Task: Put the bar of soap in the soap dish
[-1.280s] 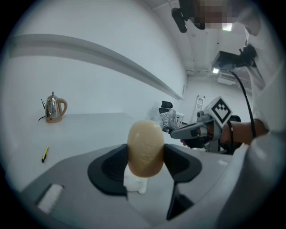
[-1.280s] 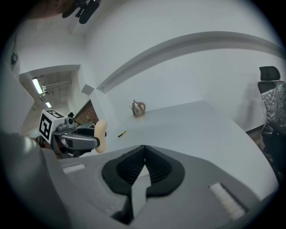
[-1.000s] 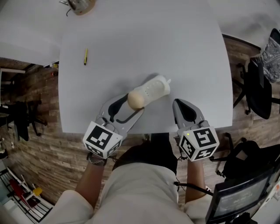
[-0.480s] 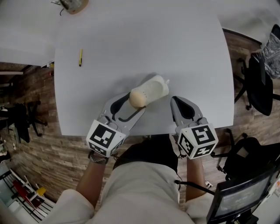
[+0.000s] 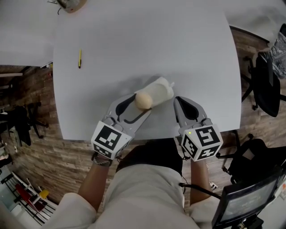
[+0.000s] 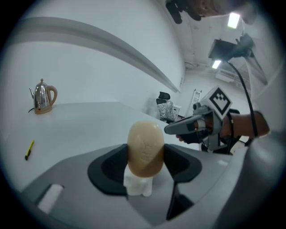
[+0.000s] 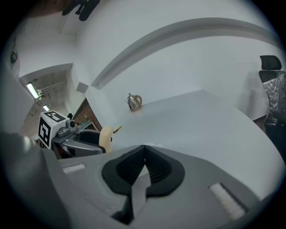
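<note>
kettle [image 5: 72, 4] cut by our top edge, soap dish [image 5: 161, 91] partly hidden behind the bar of soap [image 5: 143, 100], yellow stick [image 5: 79, 58] too small for us to name

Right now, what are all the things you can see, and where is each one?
table: 1, white, fills the middle of the head view
bar of soap: 1, beige, between the left gripper's jaws, near the table's near edge
soap dish: 1, white, on the table just beyond the soap
pencil: 1, yellow, on the table's left side
kettle: 1, silver with a tan handle, at the table's far left corner
office chair: 1 plainly seen, black, on the floor right of the table
left gripper: 1, grey with a marker cube, shut on the bar of soap
right gripper: 1, grey with a marker cube, jaws shut and empty, right of the soap dish
person's legs: beige trousers, bottom of the head view
</note>
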A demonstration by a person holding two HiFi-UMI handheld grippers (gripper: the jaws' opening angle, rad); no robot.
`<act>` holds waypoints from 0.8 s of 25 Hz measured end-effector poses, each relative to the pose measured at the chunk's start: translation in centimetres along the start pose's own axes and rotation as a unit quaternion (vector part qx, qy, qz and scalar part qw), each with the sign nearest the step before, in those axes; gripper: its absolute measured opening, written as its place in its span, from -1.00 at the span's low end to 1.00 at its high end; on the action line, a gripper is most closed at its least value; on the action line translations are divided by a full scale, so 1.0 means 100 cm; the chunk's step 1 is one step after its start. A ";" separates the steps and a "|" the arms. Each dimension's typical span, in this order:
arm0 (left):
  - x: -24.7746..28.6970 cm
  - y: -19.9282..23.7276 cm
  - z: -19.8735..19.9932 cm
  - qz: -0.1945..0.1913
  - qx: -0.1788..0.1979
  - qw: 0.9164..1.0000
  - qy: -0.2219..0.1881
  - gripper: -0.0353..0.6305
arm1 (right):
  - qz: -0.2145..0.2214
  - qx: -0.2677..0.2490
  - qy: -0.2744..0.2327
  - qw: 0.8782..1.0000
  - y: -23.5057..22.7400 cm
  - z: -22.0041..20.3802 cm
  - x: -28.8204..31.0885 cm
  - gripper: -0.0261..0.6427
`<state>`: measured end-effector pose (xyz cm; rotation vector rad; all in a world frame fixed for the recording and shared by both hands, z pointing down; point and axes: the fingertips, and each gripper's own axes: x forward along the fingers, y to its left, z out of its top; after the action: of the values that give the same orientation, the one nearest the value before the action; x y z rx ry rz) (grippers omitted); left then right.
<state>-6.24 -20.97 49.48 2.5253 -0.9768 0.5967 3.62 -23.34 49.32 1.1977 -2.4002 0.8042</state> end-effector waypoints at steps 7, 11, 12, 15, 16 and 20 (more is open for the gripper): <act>0.005 -0.005 -0.003 -0.018 0.007 1.000 0.011 -0.08 | 0.000 0.002 0.006 1.000 0.000 -0.004 0.003 -0.92; 0.010 -0.006 -0.002 -0.022 0.014 1.000 0.015 -0.08 | -0.002 0.004 0.009 1.000 -0.003 -0.005 0.003 -0.92; 0.011 -0.006 -0.003 -0.024 0.016 0.999 0.017 -0.08 | -0.003 0.004 0.009 1.000 -0.004 -0.005 0.004 -0.92; 0.014 -0.007 -0.005 -0.026 0.022 0.999 0.023 -0.08 | -0.004 0.007 0.010 1.000 -0.006 -0.008 0.004 -0.92; 0.015 -0.008 -0.006 -0.026 0.024 0.999 0.026 -0.08 | -0.005 0.008 0.010 1.000 -0.007 -0.009 0.003 -0.92; 0.021 -0.009 -0.006 -0.031 0.024 0.999 0.031 -0.08 | -0.009 0.012 0.013 1.000 -0.012 -0.011 0.002 -0.92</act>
<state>-4.35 -21.19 50.87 2.5535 -0.8686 0.6825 4.54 -23.38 50.72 1.2079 -2.3630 0.8400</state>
